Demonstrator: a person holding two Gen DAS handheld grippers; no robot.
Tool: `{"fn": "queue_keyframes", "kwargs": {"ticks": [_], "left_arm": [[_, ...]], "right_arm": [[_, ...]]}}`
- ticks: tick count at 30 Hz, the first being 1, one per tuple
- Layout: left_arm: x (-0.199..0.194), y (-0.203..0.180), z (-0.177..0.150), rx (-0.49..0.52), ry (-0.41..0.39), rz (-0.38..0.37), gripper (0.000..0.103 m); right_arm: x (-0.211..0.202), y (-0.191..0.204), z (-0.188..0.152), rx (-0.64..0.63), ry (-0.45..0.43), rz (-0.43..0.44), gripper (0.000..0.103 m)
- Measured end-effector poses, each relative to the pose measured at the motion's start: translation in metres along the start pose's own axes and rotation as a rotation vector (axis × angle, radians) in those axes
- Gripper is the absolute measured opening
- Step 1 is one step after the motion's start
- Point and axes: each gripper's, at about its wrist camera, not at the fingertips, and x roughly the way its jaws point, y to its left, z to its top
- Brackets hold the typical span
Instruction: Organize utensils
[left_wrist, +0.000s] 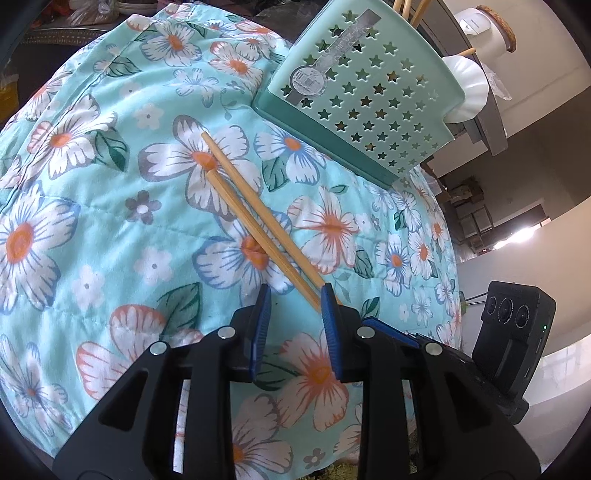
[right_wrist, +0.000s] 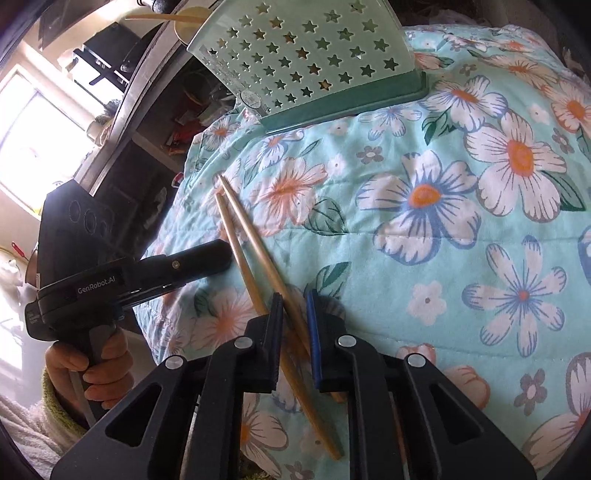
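Note:
Two wooden chopsticks (left_wrist: 255, 218) lie crossed on the floral quilt (left_wrist: 92, 206); they also show in the right wrist view (right_wrist: 251, 243). A mint utensil holder with star holes (left_wrist: 365, 99) stands at the far side, also in the right wrist view (right_wrist: 310, 62), with more chopsticks sticking out of its top. My left gripper (left_wrist: 295, 299) is open, its right finger touching the chopsticks' near ends. My right gripper (right_wrist: 295, 306) has its jaws around the chopsticks where they cross, with a small gap; it rests low on the quilt. The left gripper's body (right_wrist: 110, 280) shows in the right wrist view.
The quilt covers a raised, rounded surface that drops off at its edges. A white jar with a cork lid (left_wrist: 484, 29) and a white ribbed dish (left_wrist: 465, 88) sit on a shelf behind the holder. The right gripper's body (left_wrist: 513, 325) shows at right.

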Motion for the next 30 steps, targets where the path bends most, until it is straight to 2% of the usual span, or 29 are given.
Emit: {"fn": "queue_keyframes", "kwargs": {"ticks": [3,7,11,15,19,21,22,23,30], "left_arm": [[-0.001,-0.005,0.001,0.005,-0.003,0.019,0.032],[0.002,-0.012,0.002,-0.001,-0.001,0.032,0.037],[0.01,-0.015,0.006,-0.028,0.007,0.045,0.038],[0.02,-0.019,0.012,-0.067,0.004,0.068,0.038],[0.025,-0.023,0.013,-0.063,-0.019,0.109,0.035],[0.027,-0.027,0.011,-0.028,-0.036,0.148,0.028],[0.028,-0.028,0.01,-0.009,-0.042,0.167,0.019],[0.028,-0.028,0.009,0.002,-0.043,0.172,0.019],[0.019,-0.022,0.02,0.112,0.028,0.167,0.013]], "right_arm": [[-0.005,-0.009,0.001,0.029,-0.008,0.023,0.011],[-0.022,-0.027,-0.002,0.061,-0.036,0.009,0.01],[-0.04,-0.047,-0.008,0.099,-0.07,-0.029,0.01],[-0.049,-0.065,-0.016,0.151,-0.079,-0.005,0.01],[-0.051,-0.065,-0.017,0.16,-0.083,-0.009,0.01],[-0.05,-0.063,-0.018,0.163,-0.088,-0.014,0.01],[-0.05,-0.062,-0.018,0.166,-0.091,-0.016,0.01],[-0.05,-0.062,-0.019,0.169,-0.095,-0.018,0.01],[-0.047,-0.059,-0.021,0.203,-0.119,-0.011,0.01]]}}
